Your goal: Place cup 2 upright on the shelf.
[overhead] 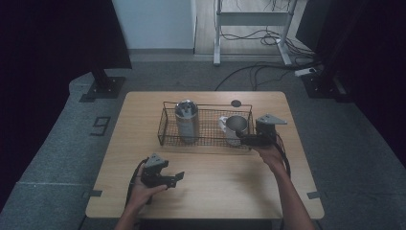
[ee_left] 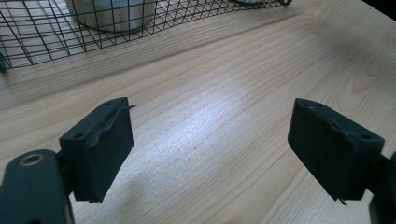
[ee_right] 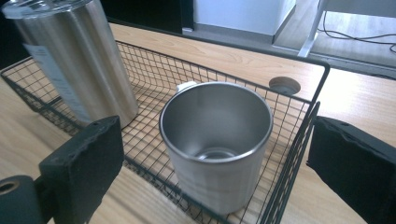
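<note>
Plainly, the right gripper (ee_right: 210, 163) stands wide apart around the empty steel cup (ee_right: 215, 140) in the wire basket (ee_right: 299, 140)'s corner; one jaw may snag the basket wall; the left gripper (ee_left: 210, 154) waits, likewise spread, over bare table (ee_left: 233, 93).

Light wooden table (overhead: 210, 191) at frame centre on grey floor, round cable hole (overhead: 236, 103) near its far edge, black wire basket (overhead: 165, 125) resting directly on its upper middle, near half bare wood grain.
</note>
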A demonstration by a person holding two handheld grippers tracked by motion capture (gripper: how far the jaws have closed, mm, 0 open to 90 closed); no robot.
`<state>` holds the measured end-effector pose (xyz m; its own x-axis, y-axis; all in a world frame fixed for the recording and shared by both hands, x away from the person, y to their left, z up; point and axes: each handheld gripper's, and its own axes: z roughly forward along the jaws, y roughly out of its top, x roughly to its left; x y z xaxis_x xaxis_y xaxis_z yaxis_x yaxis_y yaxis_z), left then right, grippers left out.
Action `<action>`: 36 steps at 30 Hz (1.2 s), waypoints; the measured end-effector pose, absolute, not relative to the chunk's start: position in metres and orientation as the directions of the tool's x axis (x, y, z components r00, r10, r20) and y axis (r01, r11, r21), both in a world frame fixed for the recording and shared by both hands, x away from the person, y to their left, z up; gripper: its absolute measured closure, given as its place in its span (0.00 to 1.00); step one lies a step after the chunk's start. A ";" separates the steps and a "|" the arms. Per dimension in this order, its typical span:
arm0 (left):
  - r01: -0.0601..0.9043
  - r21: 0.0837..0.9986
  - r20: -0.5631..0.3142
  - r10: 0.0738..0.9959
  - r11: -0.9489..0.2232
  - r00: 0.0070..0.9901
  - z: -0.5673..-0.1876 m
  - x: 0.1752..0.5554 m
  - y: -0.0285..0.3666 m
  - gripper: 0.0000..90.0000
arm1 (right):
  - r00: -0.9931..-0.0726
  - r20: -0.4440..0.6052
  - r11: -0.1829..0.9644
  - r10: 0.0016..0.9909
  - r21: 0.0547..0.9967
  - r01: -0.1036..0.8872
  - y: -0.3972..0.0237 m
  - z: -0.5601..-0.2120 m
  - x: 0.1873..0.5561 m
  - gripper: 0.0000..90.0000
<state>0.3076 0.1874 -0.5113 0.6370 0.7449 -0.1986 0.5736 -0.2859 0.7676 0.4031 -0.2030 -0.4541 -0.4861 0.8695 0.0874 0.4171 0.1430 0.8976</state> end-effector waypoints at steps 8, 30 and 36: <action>0.574 0.767 -0.197 0.747 -0.285 0.635 -0.512 0.308 0.189 0.16 | -0.493 0.099 0.133 0.865 0.901 0.413 -0.214 -0.467 0.379 0.07; 0.575 0.763 -0.187 0.751 -0.296 0.633 -0.514 0.308 0.188 0.16 | -0.466 0.187 0.080 0.865 0.865 0.496 -0.241 -0.527 0.309 0.12; 0.572 0.762 -0.180 0.748 -0.305 0.638 -0.514 0.307 0.186 0.16 | -0.457 0.155 0.112 0.876 0.856 0.504 -0.243 -0.535 0.301 0.13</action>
<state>0.3071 0.1857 -0.5139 0.6384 0.7484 -0.1798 0.5718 -0.3047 0.7617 0.3011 -0.2425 -0.5353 -0.4573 0.8756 0.1552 0.5042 0.1115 0.8563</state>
